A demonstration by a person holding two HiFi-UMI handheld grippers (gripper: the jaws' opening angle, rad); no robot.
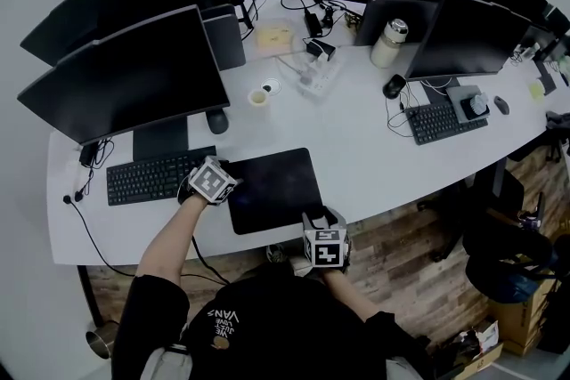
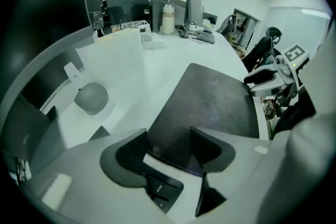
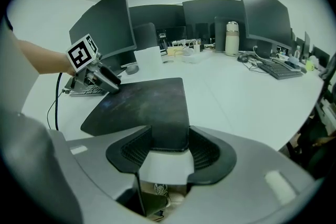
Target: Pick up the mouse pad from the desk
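The black mouse pad (image 1: 272, 187) lies flat on the white desk (image 1: 383, 165), near its front edge. My left gripper (image 1: 209, 181) sits at the pad's left edge, beside the keyboard. In the left gripper view its jaws (image 2: 168, 150) stand open, with the edge of the mouse pad (image 2: 210, 102) showing between them. My right gripper (image 1: 325, 238) is at the pad's front right corner, at the desk edge. Its jaws (image 3: 170, 150) are open, and the corner of the mouse pad (image 3: 152, 102) lies in the gap. Neither gripper presses on the pad.
A black keyboard (image 1: 147, 176) lies just left of the pad, a grey mouse (image 1: 217, 121) behind it. Monitors line the back of the desk. A small cup (image 1: 258, 98), a bottle (image 1: 389, 43) and a second keyboard (image 1: 441, 120) stand farther off.
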